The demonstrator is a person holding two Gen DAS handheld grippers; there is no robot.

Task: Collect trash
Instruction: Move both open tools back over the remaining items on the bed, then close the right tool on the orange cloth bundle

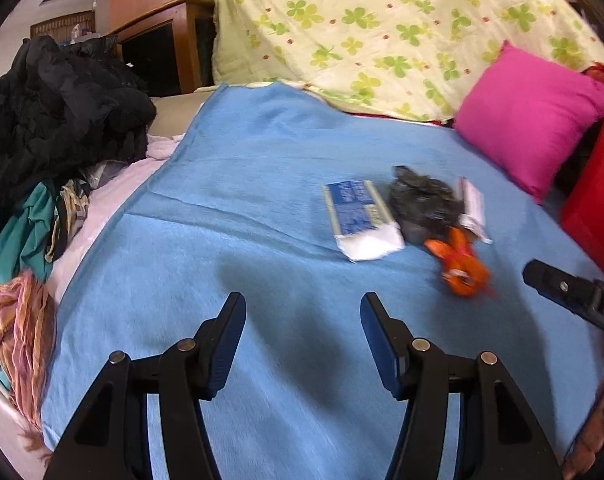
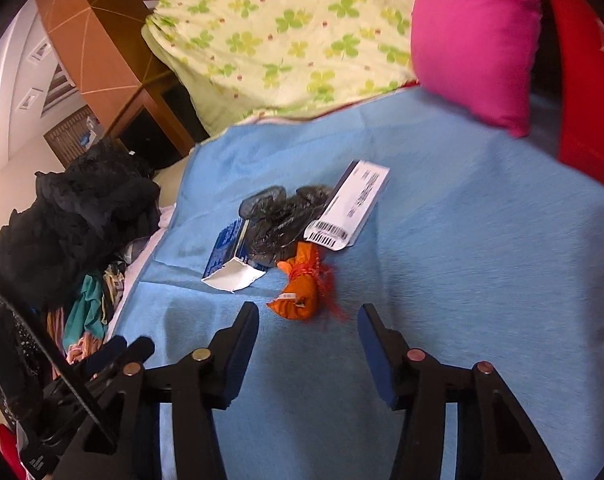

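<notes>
Trash lies together on a blue blanket (image 1: 222,208): a torn blue and white packet (image 1: 359,216) (image 2: 232,258), a crumpled dark plastic bag (image 1: 423,198) (image 2: 282,216), a white barcode label card (image 1: 473,208) (image 2: 351,204), and an orange wrapper with red threads (image 1: 459,266) (image 2: 302,288). My left gripper (image 1: 302,312) is open and empty, short of the packet and to its left. My right gripper (image 2: 309,320) is open and empty, its jaws just short of the orange wrapper. The right gripper's finger (image 1: 565,292) shows at the left view's right edge.
A pink pillow (image 1: 529,112) (image 2: 473,40) and a clover-print quilt (image 1: 381,24) (image 2: 286,36) lie at the far side. A pile of dark and coloured clothes (image 1: 50,120) (image 2: 82,216) sits left. A red object (image 1: 597,200) (image 2: 581,80) stands right.
</notes>
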